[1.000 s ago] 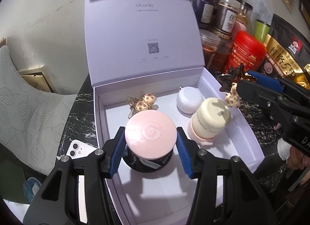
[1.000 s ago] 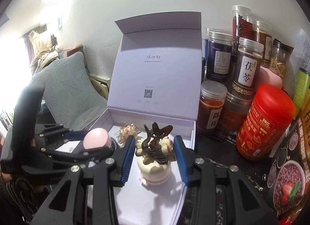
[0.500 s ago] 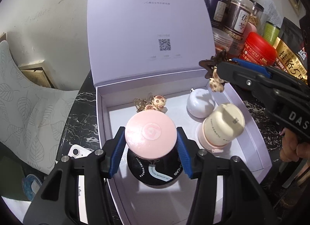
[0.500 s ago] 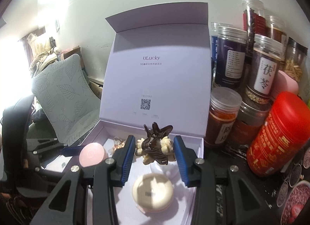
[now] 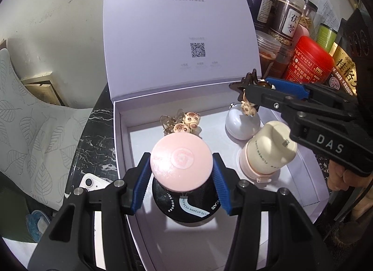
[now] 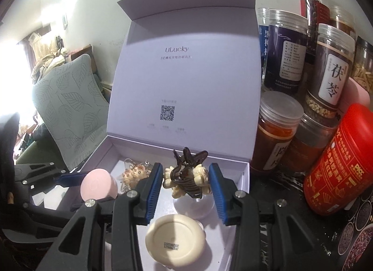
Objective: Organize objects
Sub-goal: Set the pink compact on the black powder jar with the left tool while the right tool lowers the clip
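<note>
An open lilac gift box (image 5: 121,131) (image 6: 246,177) lies on a dark marble top, lid upright. My left gripper (image 5: 181,177) is shut on a black powder jar with a pink lid (image 5: 181,161) (image 6: 98,185), held inside the box. My right gripper (image 6: 185,185) (image 5: 258,89) is shut on a brown hair claw with cream bear charms (image 6: 186,177) (image 5: 247,103), held above the box's back right corner. In the box sit a clear bear hair claw (image 5: 181,121) (image 6: 135,173), a white round item (image 5: 242,124) and a cream bottle (image 5: 270,152) (image 6: 174,239).
Several jars (image 6: 331,70) and a red canister (image 6: 342,168) (image 5: 307,61) crowd the right of the box. A white phone (image 5: 91,182) lies left of the box. A leaf-patterned chair (image 6: 65,112) stands at the left.
My right gripper has carried the brown hair claw forward over the box's back right corner. My left gripper has lifted the powder jar a little.
</note>
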Demonstrator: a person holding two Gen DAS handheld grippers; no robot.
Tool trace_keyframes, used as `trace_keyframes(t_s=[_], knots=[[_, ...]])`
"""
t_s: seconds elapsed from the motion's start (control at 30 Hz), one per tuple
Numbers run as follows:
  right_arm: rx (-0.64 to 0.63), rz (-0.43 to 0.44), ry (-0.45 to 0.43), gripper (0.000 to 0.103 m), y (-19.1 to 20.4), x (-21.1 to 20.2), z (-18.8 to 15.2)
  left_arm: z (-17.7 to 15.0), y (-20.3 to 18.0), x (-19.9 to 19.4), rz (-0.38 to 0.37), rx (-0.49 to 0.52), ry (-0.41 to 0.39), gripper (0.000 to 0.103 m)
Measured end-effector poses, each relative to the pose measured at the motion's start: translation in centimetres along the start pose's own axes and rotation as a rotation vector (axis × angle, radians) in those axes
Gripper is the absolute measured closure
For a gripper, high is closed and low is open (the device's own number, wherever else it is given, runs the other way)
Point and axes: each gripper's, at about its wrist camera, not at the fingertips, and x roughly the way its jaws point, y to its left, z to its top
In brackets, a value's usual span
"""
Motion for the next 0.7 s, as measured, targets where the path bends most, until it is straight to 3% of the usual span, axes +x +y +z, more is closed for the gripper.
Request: trace_keyframes(t_s=[0.7], knots=[[-0.011,-0.015,0.024,0.061,0.22,0.76,-0.40,-0.97,0.63,0.36,-0.032,-0.032,-0.009,0.053]])
